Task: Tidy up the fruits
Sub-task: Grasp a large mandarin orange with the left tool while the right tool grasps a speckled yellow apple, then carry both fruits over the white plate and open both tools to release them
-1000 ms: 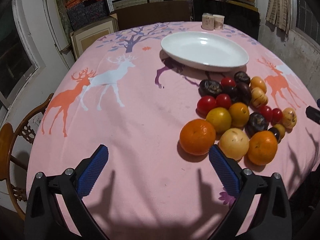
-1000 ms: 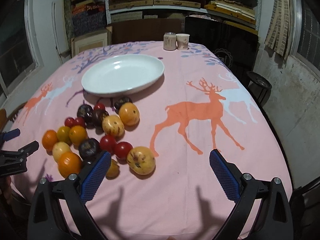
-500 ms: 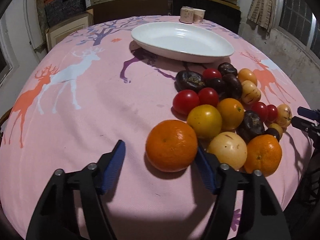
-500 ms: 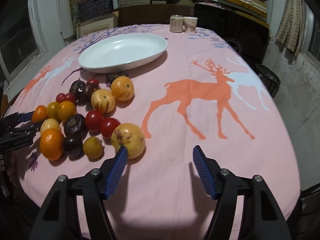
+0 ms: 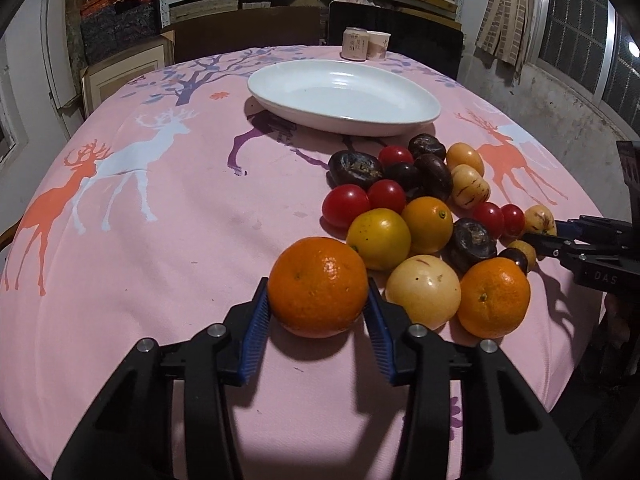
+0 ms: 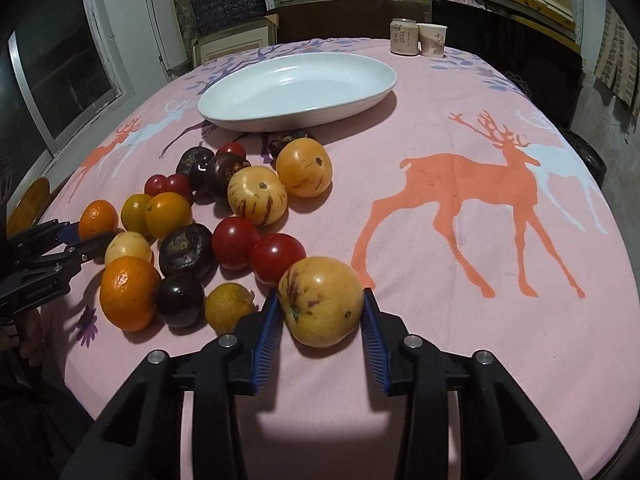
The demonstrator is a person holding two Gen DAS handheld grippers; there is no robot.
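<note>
Both claw tips half-hidden behind fruit (image 5: 318, 286).

I see a bench (image 5: 168, 240) covered with a pink cloth (image 6: 460, 280) that has deer and tree prints. On the cloth lies a white oval dish (image 5: 344, 98), which I see empty. At the far edge stand a can (image 6: 404, 37) and a paper cup (image 6: 432, 40), side by side. Near the dish lies a pile of fruits (image 5: 424, 216): oranges, red tomatoes, dark purple fruits and yellow striped ones, many touching each other.
</note>
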